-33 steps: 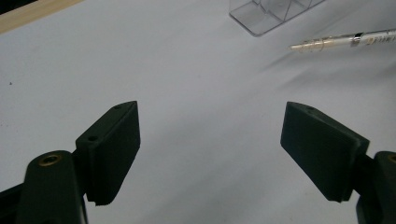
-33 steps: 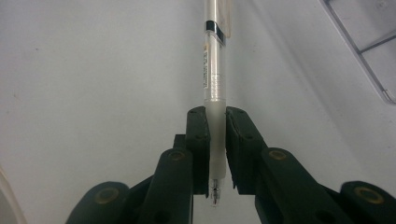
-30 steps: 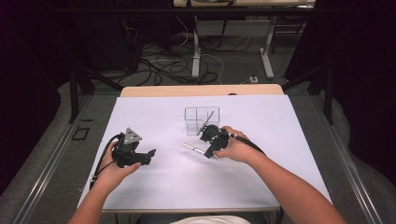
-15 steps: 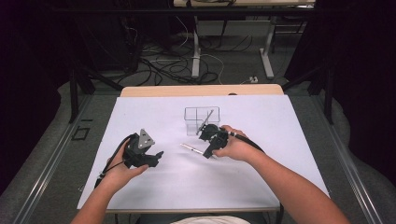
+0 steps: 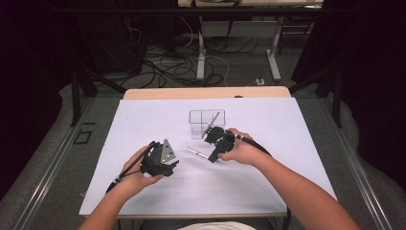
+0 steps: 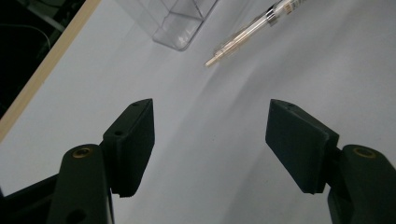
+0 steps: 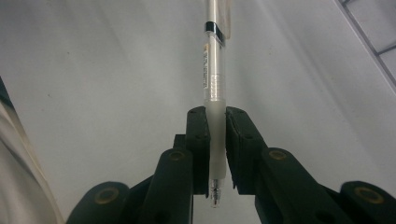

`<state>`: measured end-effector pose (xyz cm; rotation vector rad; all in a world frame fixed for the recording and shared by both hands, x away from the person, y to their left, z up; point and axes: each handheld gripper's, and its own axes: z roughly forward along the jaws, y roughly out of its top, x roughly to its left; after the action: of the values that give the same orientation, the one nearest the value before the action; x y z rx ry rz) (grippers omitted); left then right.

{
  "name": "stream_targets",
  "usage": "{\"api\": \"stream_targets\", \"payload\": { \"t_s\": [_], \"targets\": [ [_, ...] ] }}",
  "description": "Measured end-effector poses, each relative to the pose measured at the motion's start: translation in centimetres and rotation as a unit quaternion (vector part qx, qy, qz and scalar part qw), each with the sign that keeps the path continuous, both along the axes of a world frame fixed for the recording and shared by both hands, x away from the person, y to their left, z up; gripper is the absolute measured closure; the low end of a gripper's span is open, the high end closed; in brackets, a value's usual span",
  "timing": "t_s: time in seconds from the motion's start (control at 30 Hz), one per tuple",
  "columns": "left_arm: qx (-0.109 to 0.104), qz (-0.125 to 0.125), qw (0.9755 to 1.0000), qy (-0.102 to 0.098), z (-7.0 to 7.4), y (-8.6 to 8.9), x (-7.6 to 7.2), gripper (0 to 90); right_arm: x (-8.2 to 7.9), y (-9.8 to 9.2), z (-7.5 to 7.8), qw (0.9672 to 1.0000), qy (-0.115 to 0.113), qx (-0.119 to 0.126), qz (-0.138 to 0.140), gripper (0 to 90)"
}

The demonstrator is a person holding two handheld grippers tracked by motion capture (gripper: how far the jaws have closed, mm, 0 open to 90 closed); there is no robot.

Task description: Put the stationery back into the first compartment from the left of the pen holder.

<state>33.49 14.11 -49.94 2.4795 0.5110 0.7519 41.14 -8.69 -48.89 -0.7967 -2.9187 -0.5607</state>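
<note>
Holding a clear-barrelled pen (image 7: 214, 88) by its frosted grip section, the right gripper (image 5: 216, 145) sits just near of the clear plastic organizer box (image 5: 206, 123), around the middle of the white table cover (image 5: 287, 143). In the right gripper view the jaws stand nearly shut, pads pressed on either side of the grip, writing tip poking out below them toward the camera, barrel and clip end running straight away from the jaws. In the high view the pen's long axis lies nearly level, free end pointing left and slightly far, toward the open space between the two hands.

The left gripper (image 5: 167, 165) is to the left and nearer the table's front edge, well apart from the pen (image 5: 197, 152). Its jaws have just been closing but stand about half open, with nothing between them; bare cover shows in the gap. In the left gripper view the pen's (image 6: 254, 30) free end lies ahead and a little right of the jaw centreline, angled across the line of the jaws, with the organizer's corner (image 6: 180, 25) beyond it to the left.

Judgement: the relation that counts is this free end facing the left jaws. A handover or two-handed pull would need the left gripper to advance right and far, and line up its gap across the barrel.
</note>
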Motion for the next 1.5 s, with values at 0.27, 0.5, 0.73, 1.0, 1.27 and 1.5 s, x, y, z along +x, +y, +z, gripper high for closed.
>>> {"api": "stream_targets", "payload": {
  "t_s": [0.27,0.5,0.73,1.0,1.27,1.5],
  "targets": [
    [0.048,-0.035,0.9977,-0.034,-0.5,-1.5,-0.8,34.8,0.1,0.1,0.0,0.9999,0.004,0.0,-0.011,80.2],
    [0.069,-0.077,0.992,-0.073,-0.9,-2.9,-1.6,38.1,-0.1,0.0,0.2,0.9999,0.007,0.001,-0.013,80.2],
    [0.084,-0.111,0.9855,-0.097,-1.4,-4.3,-2.4,42.2,-0.3,0.1,0.4,0.9998,0.012,-0.001,-0.013,80.2],
    [0.107,-0.147,0.9755,-0.124,-1.6,-4.7,-3.1,49.2,-0.8,0.6,0.8,0.9999,0.016,-0.004,-0.004,80.3],
    [0.14,-0.179,0.9613,-0.156,-1.8,-5.5,-3.6,56.1,-1.1,0.8,1.0,0.9996,0.027,-0.011,-0.002,80.3],
    [0.155,-0.193,0.9564,-0.155,-2.6,-6.1,-3.6,60.0,-1.0,0.9,0.8,0.9994,0.035,0.0,0.001,80.3]
  ]
}}
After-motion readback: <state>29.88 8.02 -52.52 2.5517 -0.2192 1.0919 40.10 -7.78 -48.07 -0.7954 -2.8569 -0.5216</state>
